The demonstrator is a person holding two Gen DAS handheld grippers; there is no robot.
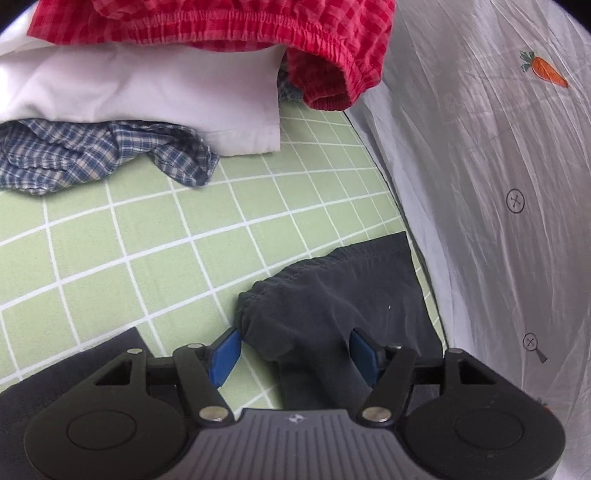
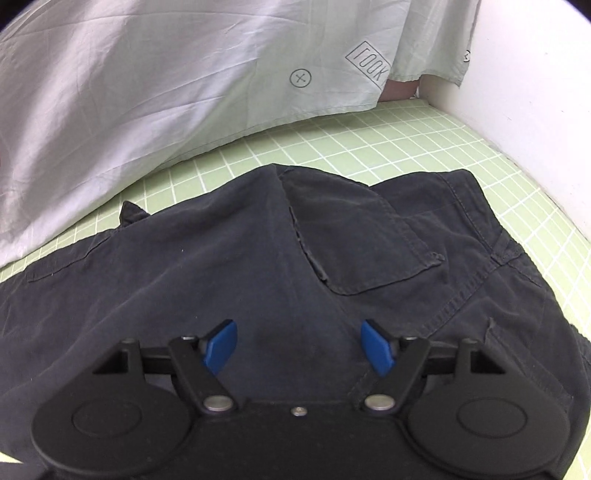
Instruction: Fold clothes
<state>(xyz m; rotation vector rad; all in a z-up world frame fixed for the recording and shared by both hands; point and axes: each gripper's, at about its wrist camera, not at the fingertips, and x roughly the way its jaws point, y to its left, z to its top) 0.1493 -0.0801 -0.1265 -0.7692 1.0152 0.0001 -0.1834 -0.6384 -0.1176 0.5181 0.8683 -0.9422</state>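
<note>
From the left wrist, the left claw (image 1: 293, 350) stands open, its blue pads either side of a bunched corner of the dark shorts (image 1: 332, 295), not pressing it. The shorts lie at 5 o'clock on the green checked sheet (image 1: 147, 240). At 12 o'clock a red gingham garment (image 1: 221, 22) sits on a white cloth (image 1: 147, 92), with a blue plaid shirt (image 1: 92, 155) at 10 o'clock and a pale printed quilt (image 1: 498, 166) at 3.

From the right wrist, the right claw (image 2: 299, 345) also gapes open over the shorts' middle, gripping nothing. The fabric looks thin, limp and light; it should crease readily and sag if lifted by one point, so I would take hold at the stitched hem or waistband corners.
</note>
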